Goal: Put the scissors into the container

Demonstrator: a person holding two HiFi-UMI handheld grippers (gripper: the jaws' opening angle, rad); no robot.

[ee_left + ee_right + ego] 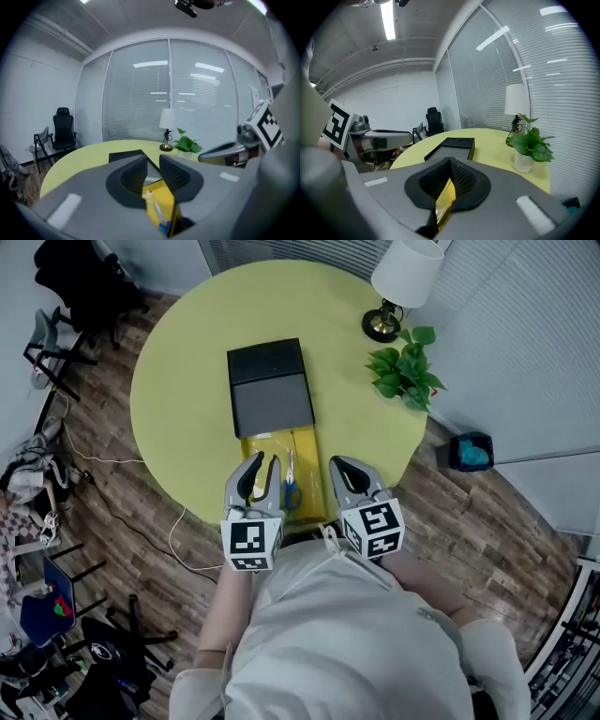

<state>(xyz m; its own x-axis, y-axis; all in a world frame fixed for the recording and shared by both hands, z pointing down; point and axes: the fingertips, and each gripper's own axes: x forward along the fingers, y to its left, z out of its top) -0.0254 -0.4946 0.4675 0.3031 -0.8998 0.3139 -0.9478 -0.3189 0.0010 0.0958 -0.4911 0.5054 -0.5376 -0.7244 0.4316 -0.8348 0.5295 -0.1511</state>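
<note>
The scissors (289,486), blue-handled, lie inside a yellow open container (307,454) at the near edge of the round yellow-green table (178,381), handles toward me. My left gripper (263,463) hovers over the container's left part, open, with nothing between its fingers. In the left gripper view the container (161,206) and a blue handle show below the parted jaws of the left gripper (153,164). My right gripper (342,465) hangs just right of the container, shut and empty. In the right gripper view the right gripper (450,163) has its tips together, and a sliver of the yellow container (445,201) shows beneath.
A flat black box (270,385) lies behind the yellow container at the table's middle. A lamp (398,287) and a potted plant (405,371) stand at the table's far right. On the floor are a black chair (80,282), cables and a blue bin (471,451).
</note>
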